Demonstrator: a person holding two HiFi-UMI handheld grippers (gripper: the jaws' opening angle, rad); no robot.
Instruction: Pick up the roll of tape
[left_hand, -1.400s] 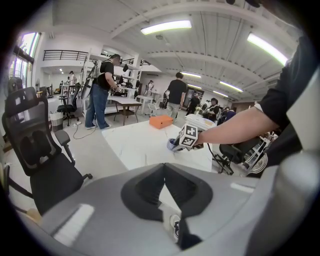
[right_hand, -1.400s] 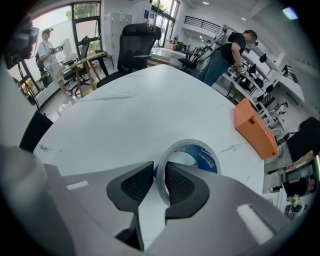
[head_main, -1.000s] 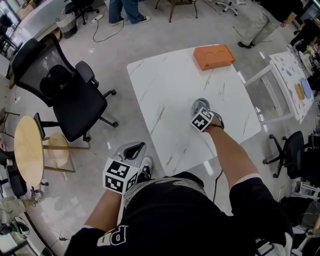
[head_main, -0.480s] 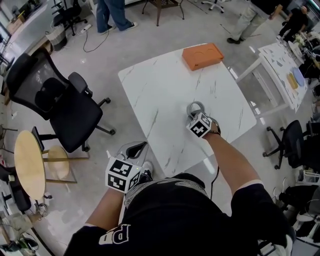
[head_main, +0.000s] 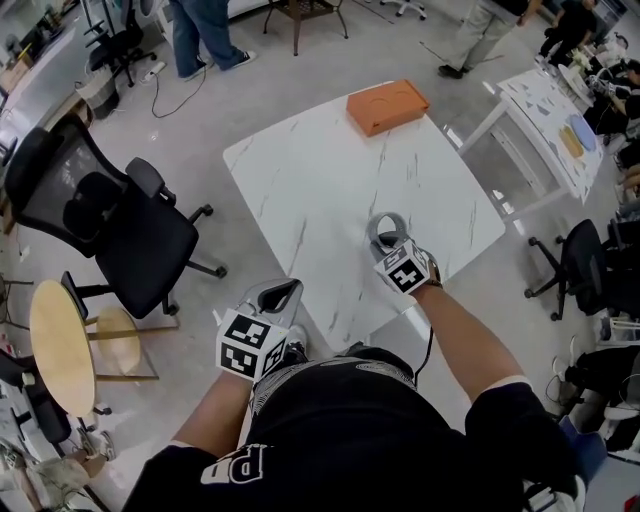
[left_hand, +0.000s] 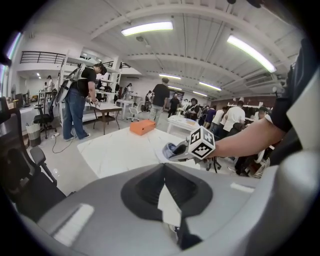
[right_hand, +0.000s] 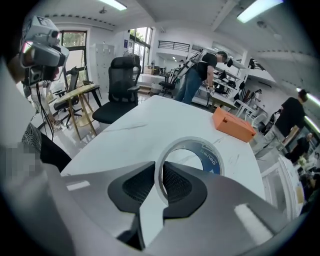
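Most of the task looks done. The right gripper (right_hand: 159, 172) has the roll of tape (right_hand: 209, 159) in its jaws: they are closed almost together on the near wall of the ring, one ribbed pad inside the hole and the other on the outer face, so the thin band is pinched between them. The rest of the roll sticks out beyond the jaw tips, and the white marbled counter (right_hand: 150, 125) shows through its hole.

In the head view the roll (head_main: 386, 226) sits at the tip of the right gripper, over the near right part of the counter (head_main: 330, 170) and well apart from the orange box (head_main: 387, 105) at the far edge. In the left gripper view the roll (left_hand: 172, 149) is tilted, with its lower edge seeming to stand off the surface, so I judge it already lifted rather than resting; the gap underneath is not sharp enough to be certain.

The left gripper (head_main: 272, 298) takes no part. It hangs beside the person's body, off the near left edge of the counter and above the floor. Its jaws are closed tip to tip with nothing between them; only floor shows through the small wedge behind the tips.

What is left, as I judge it, is little: bring the roll clearly free of the counter and hold it steady. The grip is on one thin wall only, so the ring could swing or slip if it is moved sharply.
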